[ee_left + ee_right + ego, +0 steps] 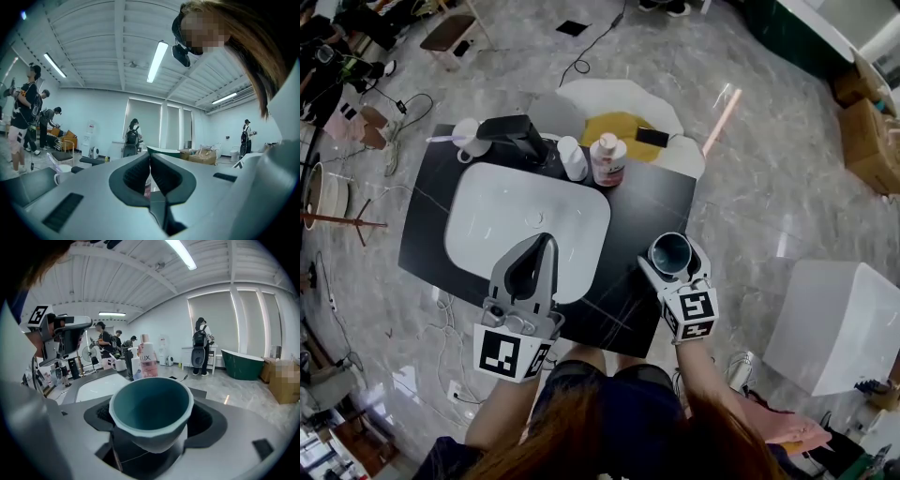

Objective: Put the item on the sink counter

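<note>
Teal round cup [152, 411] between dark fingers [100, 414], glossy black counter [647, 202].

Your black worktop [647, 202] has a white basin [525, 220] sunk in its left half. Along the back stand a mug [469, 139], a black tap [520, 136], a white bottle [572, 157] and a pink bottle [607, 157]. A teal cup [671, 253] is at the right edge; you can't tell if it's resting there.

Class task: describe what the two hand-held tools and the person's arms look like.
The left tool and right tool have pale grey, wedge-shaped bodies with dark inner pads. Each carries a white cube printed with black square markers: the left cube, the right cube. No cables show. The forearms are bare of sleeves; the person wears dark clothing.
</note>
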`<state>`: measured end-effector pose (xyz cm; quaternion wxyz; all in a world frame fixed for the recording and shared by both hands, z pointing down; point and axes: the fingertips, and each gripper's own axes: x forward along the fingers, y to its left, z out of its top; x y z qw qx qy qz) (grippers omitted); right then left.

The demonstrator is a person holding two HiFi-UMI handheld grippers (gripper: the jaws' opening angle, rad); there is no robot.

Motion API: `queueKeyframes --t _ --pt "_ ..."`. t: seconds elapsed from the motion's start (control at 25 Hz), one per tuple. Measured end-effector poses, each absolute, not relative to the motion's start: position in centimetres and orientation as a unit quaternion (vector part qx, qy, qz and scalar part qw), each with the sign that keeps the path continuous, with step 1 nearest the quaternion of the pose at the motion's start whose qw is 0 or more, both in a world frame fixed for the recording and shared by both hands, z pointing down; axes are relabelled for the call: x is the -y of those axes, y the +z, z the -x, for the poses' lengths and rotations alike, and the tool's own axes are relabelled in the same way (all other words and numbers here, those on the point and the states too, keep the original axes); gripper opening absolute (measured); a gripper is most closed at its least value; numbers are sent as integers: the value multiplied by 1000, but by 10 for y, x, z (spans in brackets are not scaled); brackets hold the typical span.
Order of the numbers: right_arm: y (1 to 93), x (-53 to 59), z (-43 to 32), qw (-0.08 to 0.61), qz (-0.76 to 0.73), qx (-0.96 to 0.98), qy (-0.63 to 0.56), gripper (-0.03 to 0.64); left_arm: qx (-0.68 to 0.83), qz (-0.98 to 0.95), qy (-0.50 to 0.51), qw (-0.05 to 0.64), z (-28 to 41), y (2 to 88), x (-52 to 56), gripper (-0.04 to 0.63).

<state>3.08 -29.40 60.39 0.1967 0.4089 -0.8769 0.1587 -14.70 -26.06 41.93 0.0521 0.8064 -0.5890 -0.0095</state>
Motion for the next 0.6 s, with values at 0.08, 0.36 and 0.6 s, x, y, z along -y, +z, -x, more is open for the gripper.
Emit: queueKeyframes --t 0.08,0.36,0.6 --pt "603 292 -30 196 -407 877 161 437 588 -808 -10 50 145 417 261 23" --pt "581 288 -26 179 -398 888 147 459 587 -808 -15 46 144 411 258 23" --pt "546 290 -27 157 -394 899 112 459 588 -807 -19 42 144 406 257 23"
